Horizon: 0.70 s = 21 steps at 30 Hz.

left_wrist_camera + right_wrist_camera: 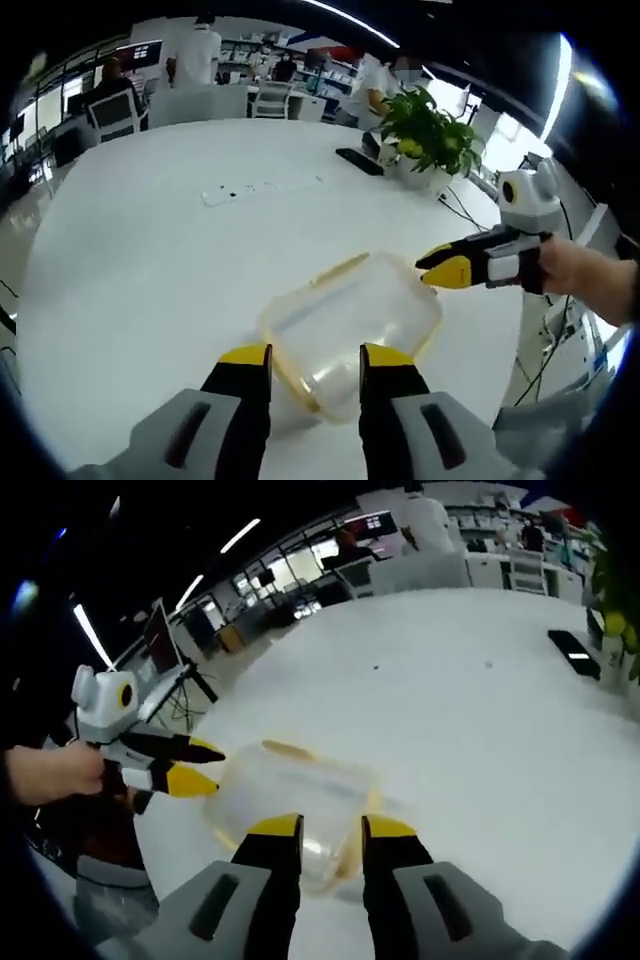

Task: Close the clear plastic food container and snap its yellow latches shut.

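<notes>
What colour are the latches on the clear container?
Yellow latches on the clear container; clearest in the left gripper view.

The counter (pixel 150 270) is plain white, with no pattern. On it, the food container (pixel 345 325) is clear, colourless plastic with a pale yellow seal along its rim and yellow latches (pixel 338 269). The left tool (pixel 316 358) has yellow tips on black jaws and a grey body; the right tool (pixel 331 829) has the same yellow, black and grey. A plant (pixel 432 130) has green leaves and stands in a white pot. A power strip (pixel 262 189) on the counter is white, and a flat black device (pixel 359 161) lies near the plant.
</notes>
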{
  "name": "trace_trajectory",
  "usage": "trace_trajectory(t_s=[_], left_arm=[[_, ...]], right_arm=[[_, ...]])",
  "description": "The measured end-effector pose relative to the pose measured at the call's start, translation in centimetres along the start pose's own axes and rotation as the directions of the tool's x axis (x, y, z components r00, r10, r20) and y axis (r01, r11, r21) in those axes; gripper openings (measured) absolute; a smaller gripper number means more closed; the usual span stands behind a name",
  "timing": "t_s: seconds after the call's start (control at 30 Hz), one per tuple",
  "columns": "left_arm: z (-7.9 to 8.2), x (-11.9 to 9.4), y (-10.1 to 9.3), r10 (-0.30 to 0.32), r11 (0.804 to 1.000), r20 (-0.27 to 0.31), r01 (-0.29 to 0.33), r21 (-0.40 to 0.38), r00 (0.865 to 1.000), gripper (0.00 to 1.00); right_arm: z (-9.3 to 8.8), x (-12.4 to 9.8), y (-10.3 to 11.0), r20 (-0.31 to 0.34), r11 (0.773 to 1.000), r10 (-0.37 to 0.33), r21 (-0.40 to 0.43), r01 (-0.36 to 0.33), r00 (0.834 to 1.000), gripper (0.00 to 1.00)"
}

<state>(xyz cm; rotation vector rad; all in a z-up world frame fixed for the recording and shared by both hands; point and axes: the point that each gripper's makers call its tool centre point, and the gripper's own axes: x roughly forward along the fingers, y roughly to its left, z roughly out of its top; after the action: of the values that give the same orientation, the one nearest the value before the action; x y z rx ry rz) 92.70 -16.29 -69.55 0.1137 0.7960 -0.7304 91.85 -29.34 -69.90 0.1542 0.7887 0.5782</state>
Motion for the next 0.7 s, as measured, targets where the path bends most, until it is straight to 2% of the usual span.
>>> trace_trajectory(t_s=[0.1,0.17,0.37,0.7], left_arm=[[0.3,0.1,-0.2,-0.001,0.999,-0.002,0.001,0.047,1.000,0.28],[0.4,0.3,-0.1,-0.005,0.999,-0.005,0.005,0.051,1.000,0.27],[0.8,0.7,-0.4,-0.020,0.996,-0.013,0.021,0.084,1.000,0.27],[0.9,1.1,-1.7,-0.060,0.978,-0.030,0.064,0.196,0.998,0.25]], right_arm=[[0.1,0.1,0.3,-0.002,0.998,0.001,-0.062,-0.001,1.000,0.19],[0.2,0.2,0.7,-0.002,0.996,0.011,-0.084,-0.011,1.000,0.20],[0.5,0.4,1.0,-0.001,0.995,0.026,-0.093,-0.026,1.000,0.17],[0.0,0.8,1.3,-0.027,0.989,0.034,-0.145,-0.037,0.999,0.15]])
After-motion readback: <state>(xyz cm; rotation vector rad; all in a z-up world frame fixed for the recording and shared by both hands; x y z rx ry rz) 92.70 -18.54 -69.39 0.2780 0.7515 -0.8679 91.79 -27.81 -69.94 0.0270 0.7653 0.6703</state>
